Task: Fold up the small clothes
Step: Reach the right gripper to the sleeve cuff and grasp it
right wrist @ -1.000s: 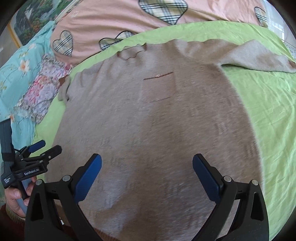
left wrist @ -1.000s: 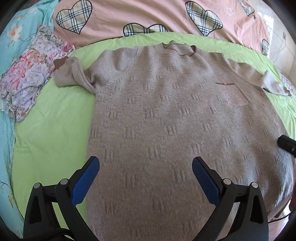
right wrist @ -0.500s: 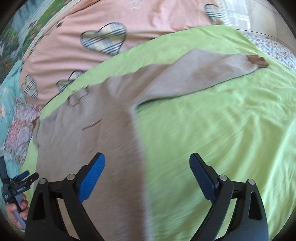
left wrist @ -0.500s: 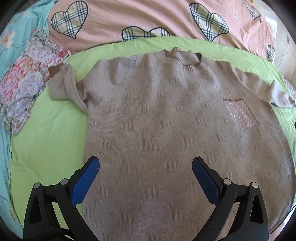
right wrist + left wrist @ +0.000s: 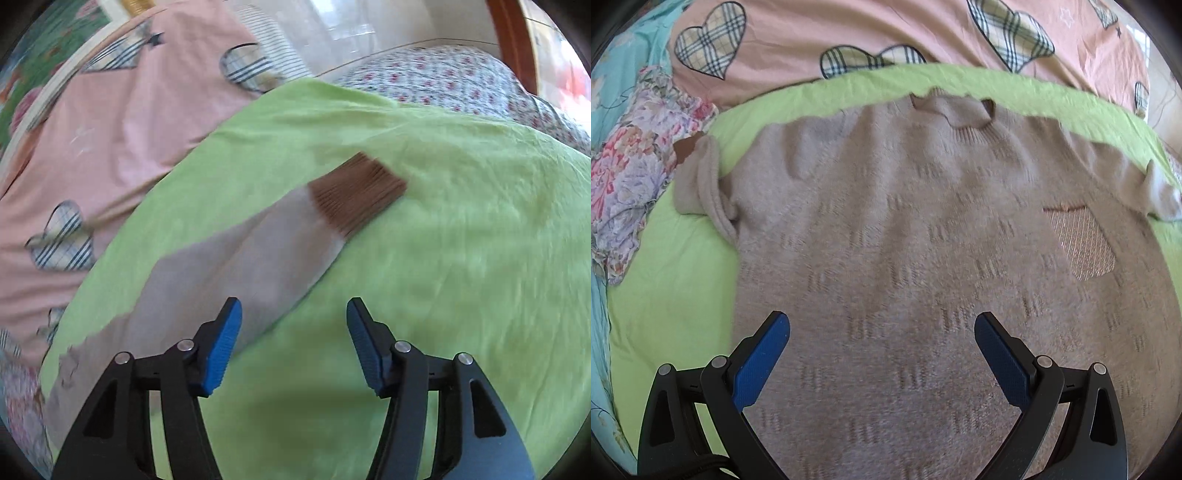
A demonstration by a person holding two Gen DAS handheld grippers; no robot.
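Left hand-held gripper (image 5: 881, 325) hovers wide open over the sweater's lower body, gripping nothing. Right hand-held gripper (image 5: 294, 314) is also open and empty, its left pad over the outstretched sleeve (image 5: 236, 273). On the bed, a green sheet (image 5: 665, 280) carries the beige sweater (image 5: 923, 258), spread flat, neck pointing away toward the pink heart-print quilt (image 5: 849, 33). That sleeve's long axis runs diagonally out from the body, ending in a brown cuff (image 5: 356, 194). A floral garment (image 5: 631, 177) lies just beside the other, bunched sleeve.
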